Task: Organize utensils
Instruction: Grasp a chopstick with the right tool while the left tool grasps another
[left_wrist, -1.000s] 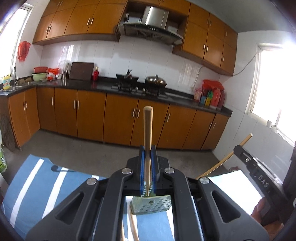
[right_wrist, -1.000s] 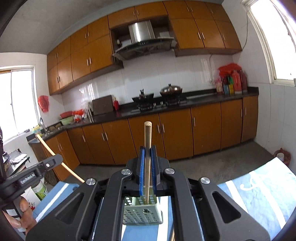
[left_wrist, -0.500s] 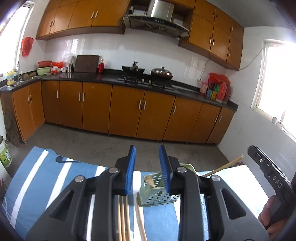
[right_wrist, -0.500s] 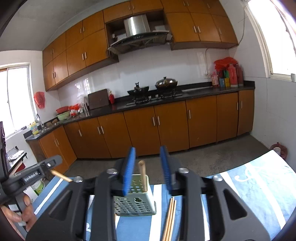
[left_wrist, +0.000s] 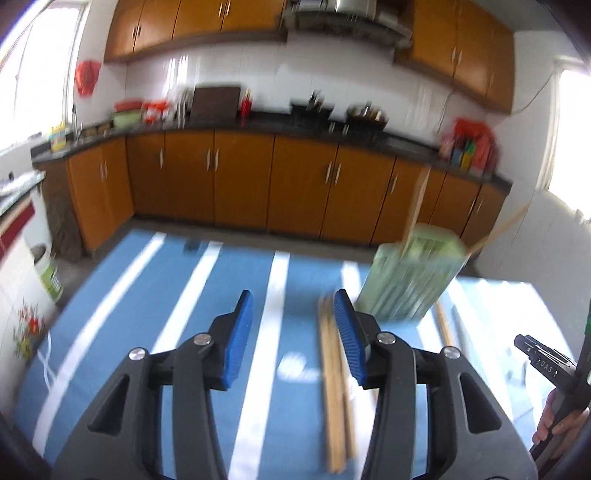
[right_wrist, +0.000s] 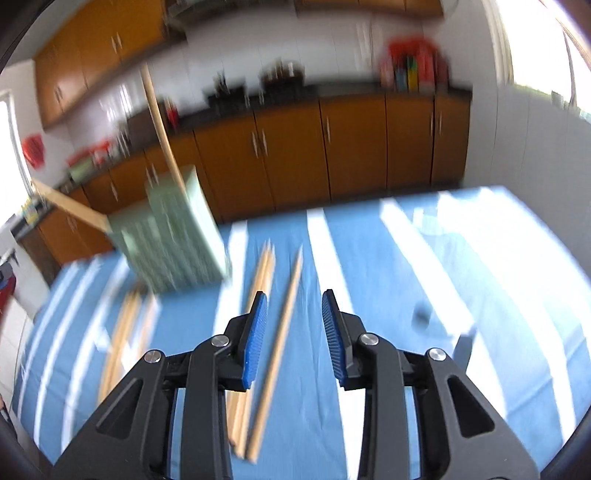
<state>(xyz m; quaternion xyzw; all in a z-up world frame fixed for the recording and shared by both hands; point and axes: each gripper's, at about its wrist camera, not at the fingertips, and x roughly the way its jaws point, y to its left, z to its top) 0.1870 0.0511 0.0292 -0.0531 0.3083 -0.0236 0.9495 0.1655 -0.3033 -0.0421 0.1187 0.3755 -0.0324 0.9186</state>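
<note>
Motion-blurred green utensil holder (right_wrist: 173, 236), smeared countertop clutter (left_wrist: 155, 110), chopsticks (left_wrist: 336, 398) partly hidden behind left claw (left_wrist: 293, 339)

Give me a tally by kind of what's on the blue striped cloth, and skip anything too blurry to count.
Green holder: 1
Chopsticks standing in the holder: 2
Chopsticks lying flat right of the holder: 3
Total: 6
The blurred sticks lying further left are too smeared to count.
</note>
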